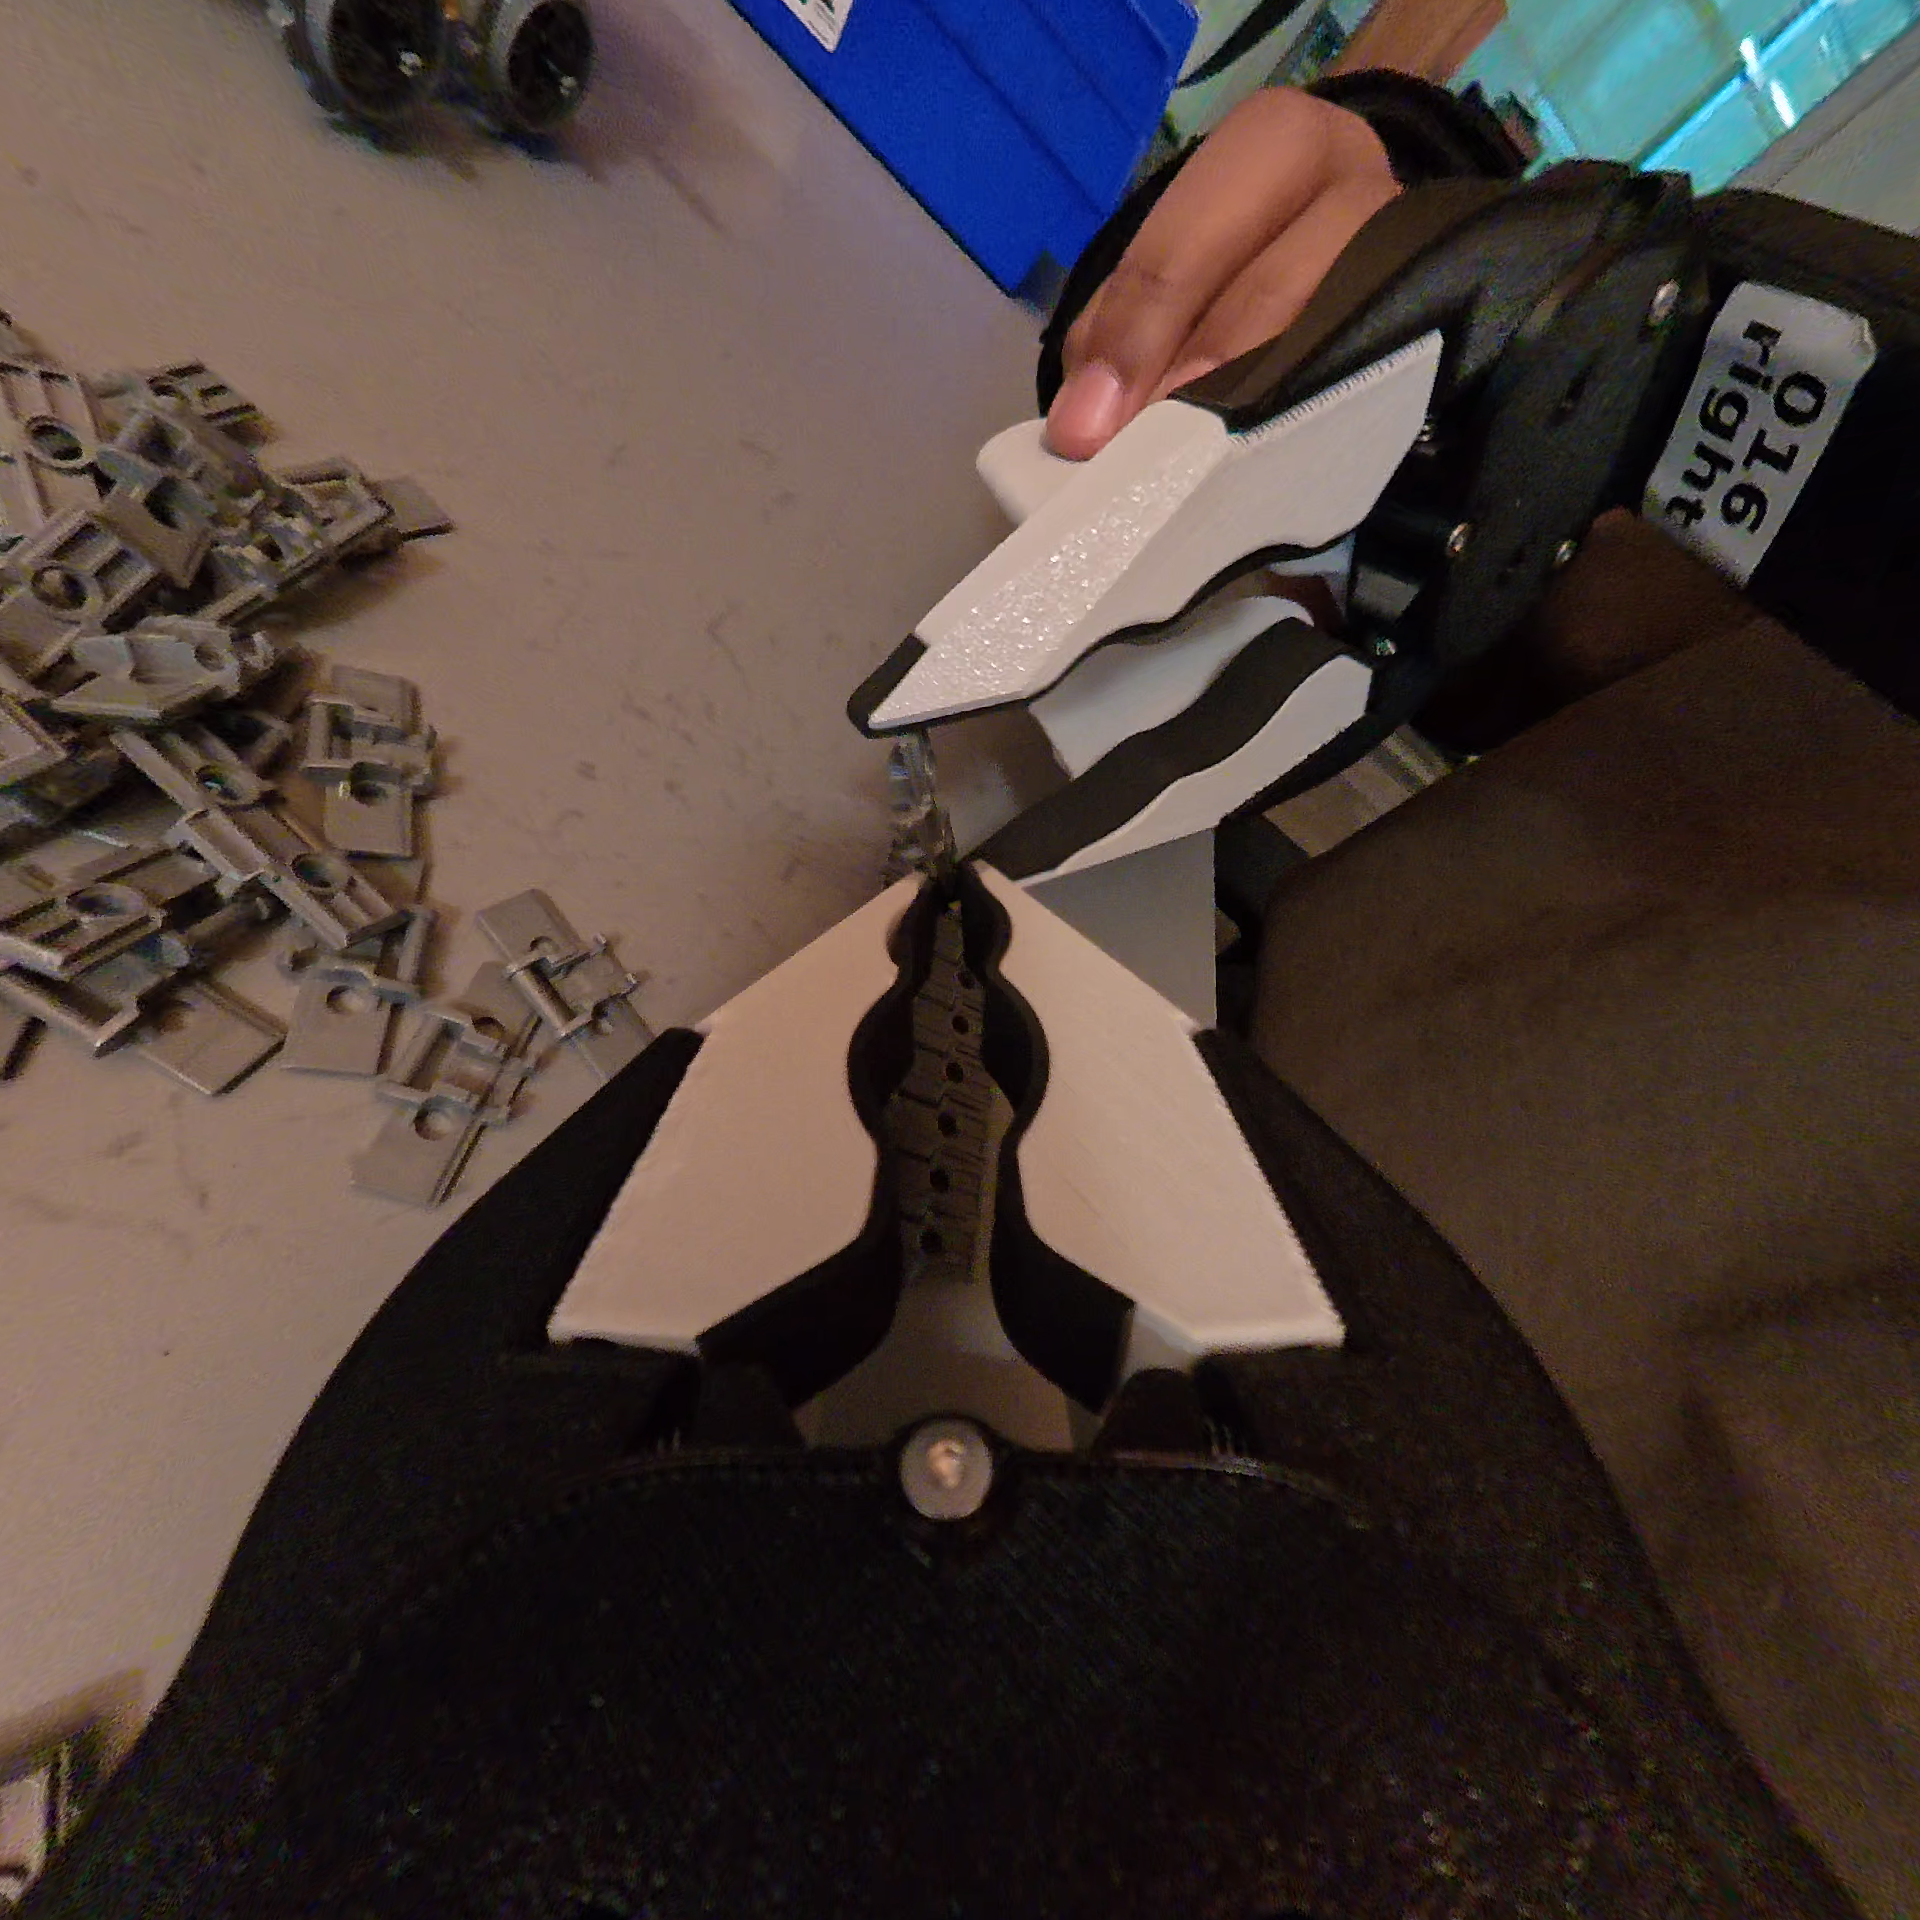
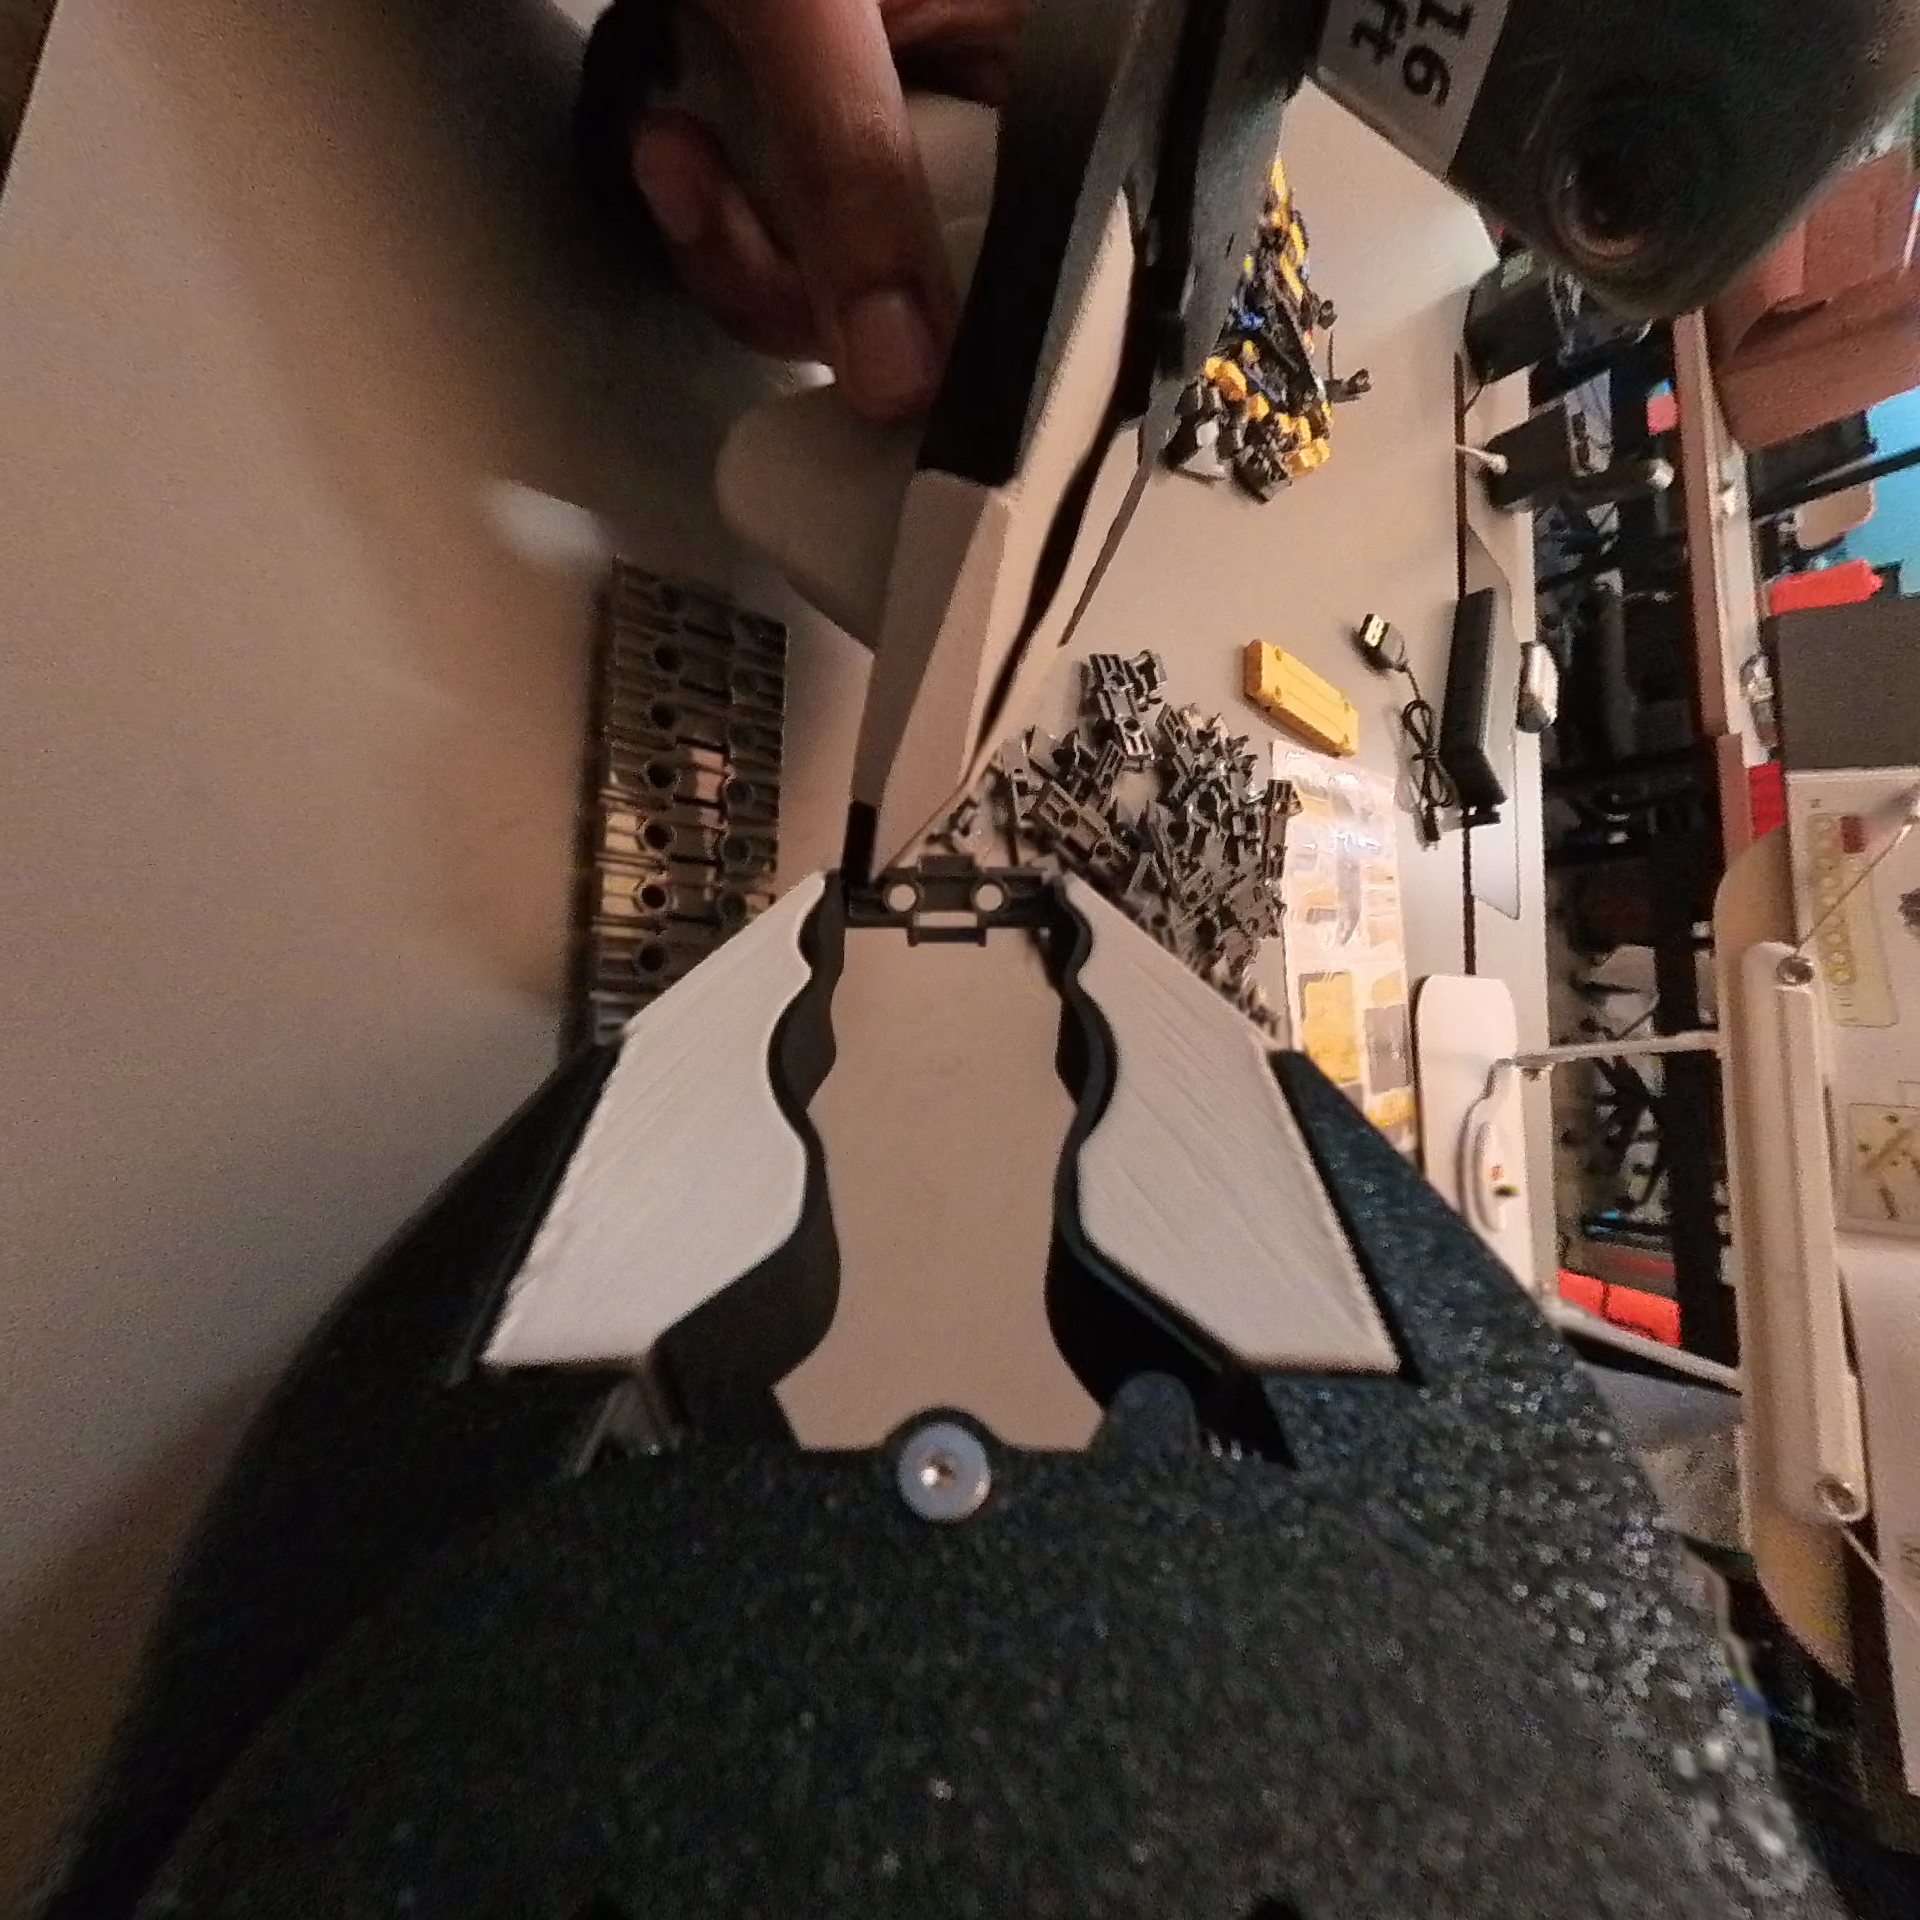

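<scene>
I see a pale grey table under both tools, and I am working the two hand-held grippers close above it. Along the table's far edge in the left wrist view sits a blue bin, with two dark wheel-like parts beside it. A loose pile of grey links lies on the table to the left of my tools; in the right wrist view the same pile shows just beyond the fingertips. My left gripper is pressed together on a strip of joined links, which runs down between its fingers; in the right wrist view that strip hangs as a flat ribbed band behind the tools. My right gripper is spread wide enough to pinch one single link by its two ends, held crosswise at the fingertips. That link sits right at the tip of the left gripper, touching or nearly touching the strip's top end; I cannot tell which. A hand rests on the right tool's body. To do this well, I judge I should keep the strip clamped firmly, line the link's holes square with the strip's end, and press straight, not at a slant, so nothing twists or slips.
</scene>
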Demonstrator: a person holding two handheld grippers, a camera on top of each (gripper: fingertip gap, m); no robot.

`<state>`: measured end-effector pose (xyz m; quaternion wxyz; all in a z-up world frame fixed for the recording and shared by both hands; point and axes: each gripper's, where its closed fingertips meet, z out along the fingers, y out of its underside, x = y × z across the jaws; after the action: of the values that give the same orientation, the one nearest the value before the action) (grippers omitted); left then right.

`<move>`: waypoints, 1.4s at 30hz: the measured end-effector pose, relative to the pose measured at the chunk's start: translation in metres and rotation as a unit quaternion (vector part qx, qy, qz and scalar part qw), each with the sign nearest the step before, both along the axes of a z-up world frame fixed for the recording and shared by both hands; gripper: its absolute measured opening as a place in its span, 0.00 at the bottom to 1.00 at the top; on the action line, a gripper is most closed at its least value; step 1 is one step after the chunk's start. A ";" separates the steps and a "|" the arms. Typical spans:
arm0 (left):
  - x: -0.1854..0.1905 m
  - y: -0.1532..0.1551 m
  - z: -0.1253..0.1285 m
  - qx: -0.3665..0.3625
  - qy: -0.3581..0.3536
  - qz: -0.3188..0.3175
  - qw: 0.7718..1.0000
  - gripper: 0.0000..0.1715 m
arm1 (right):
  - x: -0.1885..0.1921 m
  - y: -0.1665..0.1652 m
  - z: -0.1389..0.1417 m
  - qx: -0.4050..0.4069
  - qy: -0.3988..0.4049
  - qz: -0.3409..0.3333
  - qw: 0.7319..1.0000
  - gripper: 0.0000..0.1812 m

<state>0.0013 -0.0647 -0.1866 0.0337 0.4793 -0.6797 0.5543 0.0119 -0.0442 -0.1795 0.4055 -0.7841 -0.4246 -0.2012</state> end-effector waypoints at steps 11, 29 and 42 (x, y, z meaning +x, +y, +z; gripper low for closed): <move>-0.005 -0.020 -0.009 0.155 -0.096 -0.045 0.982 0.39 | 0.007 -0.056 -0.029 -0.158 0.225 -0.057 0.960 0.21; -0.004 -0.024 -0.036 0.251 -0.071 -0.062 0.963 0.33 | -0.002 -0.054 -0.045 -0.218 0.275 -0.035 0.936 0.28; -0.001 -0.020 -0.038 0.265 -0.071 -0.048 0.960 0.24 | 0.000 -0.050 -0.035 -0.183 0.293 -0.051 0.937 0.00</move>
<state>0.0004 -0.0850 -0.2241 -0.1161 0.3974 -0.8251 0.3845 0.0115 -0.0941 -0.2143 0.3508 -0.8897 -0.2753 0.0983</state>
